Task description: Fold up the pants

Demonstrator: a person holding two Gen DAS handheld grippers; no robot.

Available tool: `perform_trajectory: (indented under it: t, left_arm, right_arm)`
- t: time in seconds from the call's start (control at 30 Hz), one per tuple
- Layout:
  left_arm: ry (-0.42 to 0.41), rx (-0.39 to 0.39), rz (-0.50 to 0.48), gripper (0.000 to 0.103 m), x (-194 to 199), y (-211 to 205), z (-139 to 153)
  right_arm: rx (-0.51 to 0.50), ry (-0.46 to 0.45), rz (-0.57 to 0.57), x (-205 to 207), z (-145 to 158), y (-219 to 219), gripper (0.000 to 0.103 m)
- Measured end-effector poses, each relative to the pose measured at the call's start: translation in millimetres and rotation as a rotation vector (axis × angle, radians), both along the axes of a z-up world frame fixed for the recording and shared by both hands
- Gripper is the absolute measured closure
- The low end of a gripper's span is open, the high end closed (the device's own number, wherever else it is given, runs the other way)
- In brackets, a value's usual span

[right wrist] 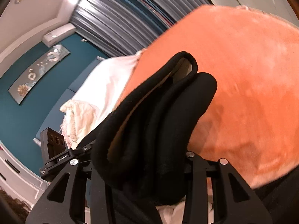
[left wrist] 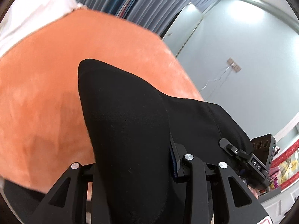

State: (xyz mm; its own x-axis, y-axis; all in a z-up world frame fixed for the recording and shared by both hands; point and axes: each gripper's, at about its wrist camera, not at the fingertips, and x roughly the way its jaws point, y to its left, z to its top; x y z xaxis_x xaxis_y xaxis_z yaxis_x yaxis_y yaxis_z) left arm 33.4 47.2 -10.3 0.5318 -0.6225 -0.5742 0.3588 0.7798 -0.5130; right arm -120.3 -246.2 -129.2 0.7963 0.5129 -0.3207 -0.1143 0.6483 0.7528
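While the orange blanket point(left wrist: 46, 93) fills most of both views, you have the black pants point(left wrist: 127, 121) lifted off it and bunched up over both tools. Your left gripper point(left wrist: 136, 169) pinches 1 thick fold of the cloth; your right gripper point(right wrist: 142, 168) pinches a bundle of about 3 layers, with a rolled edge, likely the waistband, poking out ahead. You look to be in the carry stage of a fold. Next, swing both held edges together over the blanket, keep them level and taut, and lay them flat before letting go.
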Motion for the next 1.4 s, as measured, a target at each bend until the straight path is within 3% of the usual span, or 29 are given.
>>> perform_trajectory:
  t: [0.17,0.33,0.5,0.67,0.83,0.93,1.1,1.3,1.4]
  left_arm:
    - [-0.132,-0.009,0.005,0.072,17,5,55]
    - [-0.242,-0.004,0.016,0.072,68,-9,98]
    - [-0.297,0.025,0.030,0.072,125,-13,122]
    - [-0.346,0.041,0.035,0.072,198,-22,124]
    - [-0.333,0.043,0.038,0.071,276,-27,103]
    - [-0.331,0.046,0.032,0.071,325,-35,75]
    - [-0.308,0.084,0.024,0.070,387,-53,20]
    - [-0.180,0.071,0.005,0.070,459,-68,-62]
    - [-0.128,0.104,-0.014,0.069,481,-75,-100]
  right_arm:
    - [-0.030,-0.125,-0.001,28,49,-11,0.068]
    - [-0.073,-0.228,-0.008,70,89,-23,0.068]
    - [-0.105,-0.283,-0.014,131,120,-38,0.068]
    - [-0.120,-0.311,-0.025,206,128,-53,0.068]
    - [-0.117,-0.317,-0.038,275,110,-66,0.068]
    - [-0.091,-0.300,-0.052,316,85,-77,0.067]
    - [-0.054,-0.236,-0.073,382,23,-92,0.067]
    - [-0.041,-0.153,-0.090,441,-53,-100,0.067]
    - [-0.043,-0.075,-0.085,462,-95,-104,0.067]
